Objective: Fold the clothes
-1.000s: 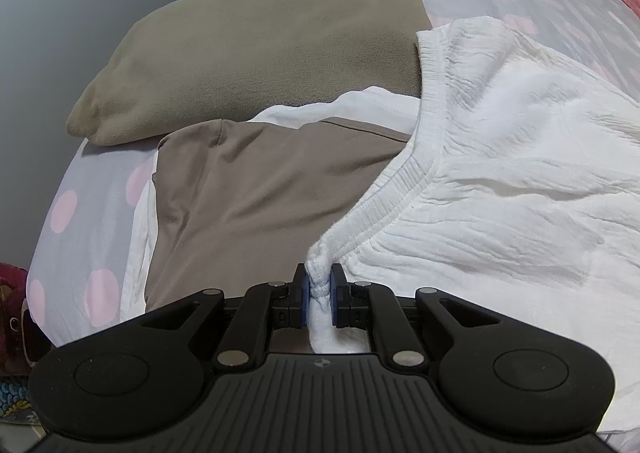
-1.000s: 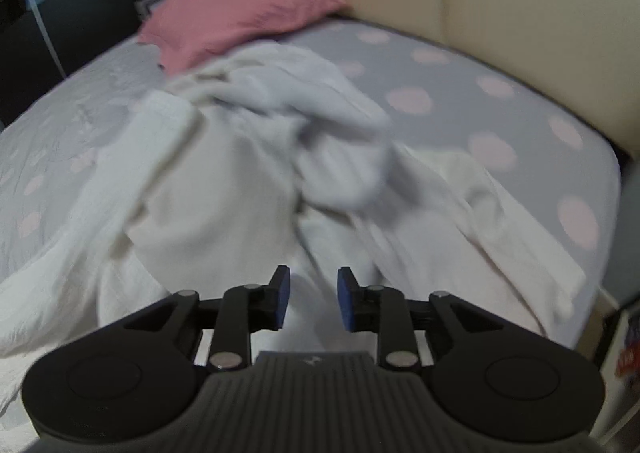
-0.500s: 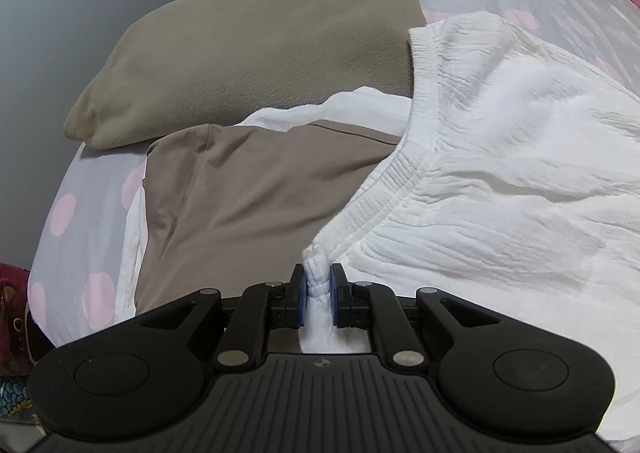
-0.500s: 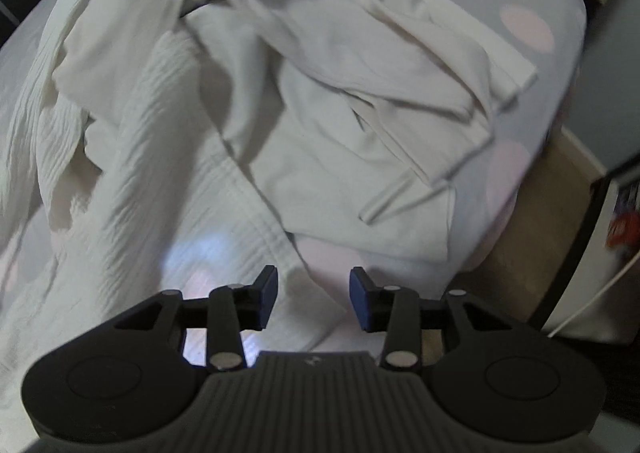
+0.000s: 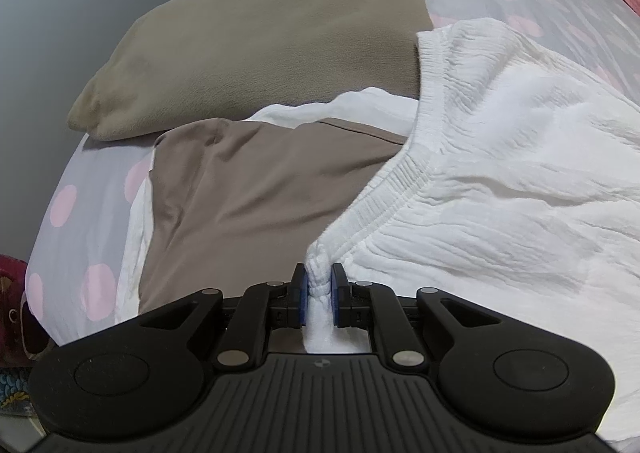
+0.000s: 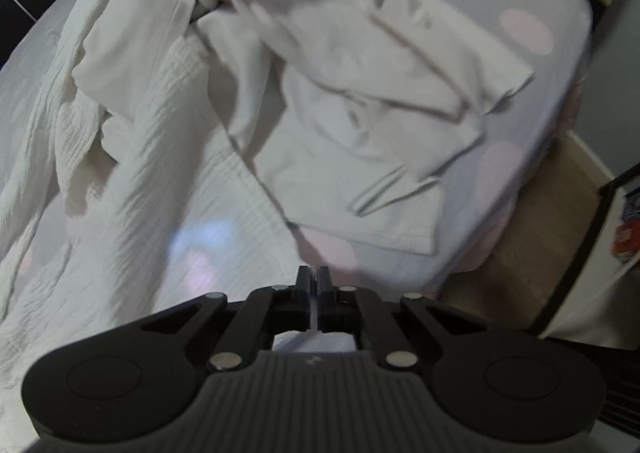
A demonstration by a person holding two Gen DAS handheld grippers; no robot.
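Note:
A white crinkled garment (image 5: 500,181) with an elastic band lies across the bed. My left gripper (image 5: 319,287) is shut on a bunched bit of its band at the near edge. A folded brown garment (image 5: 248,189) lies to its left, partly under it. In the right wrist view the same crinkled white garment (image 6: 160,189) spreads over the bed, with a smooth white garment (image 6: 360,125) crumpled beside it. My right gripper (image 6: 313,279) is shut at the crinkled garment's near edge; whether cloth sits between the pads is hidden.
A tan pillow (image 5: 256,41) lies behind the brown garment. The grey bedsheet with pink dots (image 5: 80,205) drops off at the left. In the right wrist view the bed edge (image 6: 532,181) falls to the floor at right, by a shelf (image 6: 624,229).
My right gripper swung down from facing the headboard and pink pillow toward the near clothes, then its jaws went from open to shut. My left gripper kept its hold, shifting slightly.

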